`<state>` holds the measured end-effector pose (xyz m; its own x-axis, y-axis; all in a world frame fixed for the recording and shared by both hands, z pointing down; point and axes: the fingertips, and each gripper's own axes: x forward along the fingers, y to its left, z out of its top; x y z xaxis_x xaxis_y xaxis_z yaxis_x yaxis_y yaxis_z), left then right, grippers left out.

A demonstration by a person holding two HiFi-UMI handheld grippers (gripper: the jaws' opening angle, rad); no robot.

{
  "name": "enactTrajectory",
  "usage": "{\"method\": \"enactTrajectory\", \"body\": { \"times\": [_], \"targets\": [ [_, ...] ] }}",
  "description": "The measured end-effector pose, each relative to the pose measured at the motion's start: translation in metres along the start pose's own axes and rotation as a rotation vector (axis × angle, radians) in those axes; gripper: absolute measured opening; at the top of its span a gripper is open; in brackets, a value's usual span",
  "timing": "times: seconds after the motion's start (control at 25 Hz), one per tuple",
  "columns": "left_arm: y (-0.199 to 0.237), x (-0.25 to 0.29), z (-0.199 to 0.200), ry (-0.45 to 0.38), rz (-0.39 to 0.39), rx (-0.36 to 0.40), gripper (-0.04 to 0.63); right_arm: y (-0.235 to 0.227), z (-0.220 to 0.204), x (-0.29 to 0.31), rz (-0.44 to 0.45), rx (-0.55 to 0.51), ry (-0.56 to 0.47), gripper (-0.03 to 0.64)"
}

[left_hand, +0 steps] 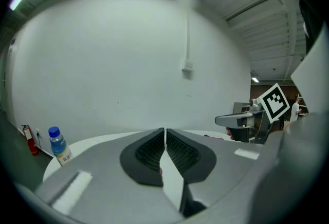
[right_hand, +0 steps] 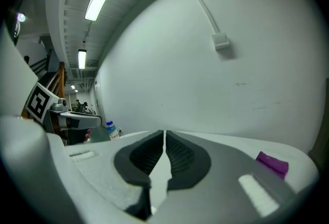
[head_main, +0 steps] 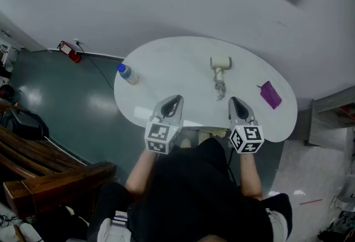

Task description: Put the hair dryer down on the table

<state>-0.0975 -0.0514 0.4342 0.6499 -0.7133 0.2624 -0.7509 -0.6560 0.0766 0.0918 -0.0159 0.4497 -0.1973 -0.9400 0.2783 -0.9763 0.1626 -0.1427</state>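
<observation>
Status: the cream-white hair dryer (head_main: 220, 71) lies flat on the white oval worktop (head_main: 166, 58), head toward the far wall and handle toward the person. Nothing touches it. I judge the set-down done, with nothing obvious left beyond drawing the hands away.

Left gripper (head_main: 173, 103): fingers clenched together with nothing between them, near and to the left of the dryer's handle end, over the worktop's near edge. Right gripper (head_main: 237, 105): fingers likewise pressed shut and empty, just right of the handle end. The dryer sits between the two and a little beyond them.

Other items: a clear plastic bottle with a blue cap (head_main: 127, 74) is well to the left of the dryer. A flat purple object (head_main: 270, 94) is to its right, near the rim.

View comparison:
- Only the head view shows the dryer; neither gripper view does.
- The left gripper view shows the bottle and the right gripper's marker cube, but not the purple object.
- The right gripper view shows the purple object and the far-off bottle.
- Each gripper view confirms its own shut fingers more clearly than the head view does.
</observation>
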Motion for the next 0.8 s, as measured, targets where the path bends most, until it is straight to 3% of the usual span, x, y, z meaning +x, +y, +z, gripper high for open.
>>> {"method": "enactTrajectory", "body": {
  "times": [0.8],
  "targets": [
    [0.006,0.009,0.0,0.006,0.001,-0.006,0.02,0.002,-0.004,0.011,0.02,0.015,0.021,0.018]
  ]
}}
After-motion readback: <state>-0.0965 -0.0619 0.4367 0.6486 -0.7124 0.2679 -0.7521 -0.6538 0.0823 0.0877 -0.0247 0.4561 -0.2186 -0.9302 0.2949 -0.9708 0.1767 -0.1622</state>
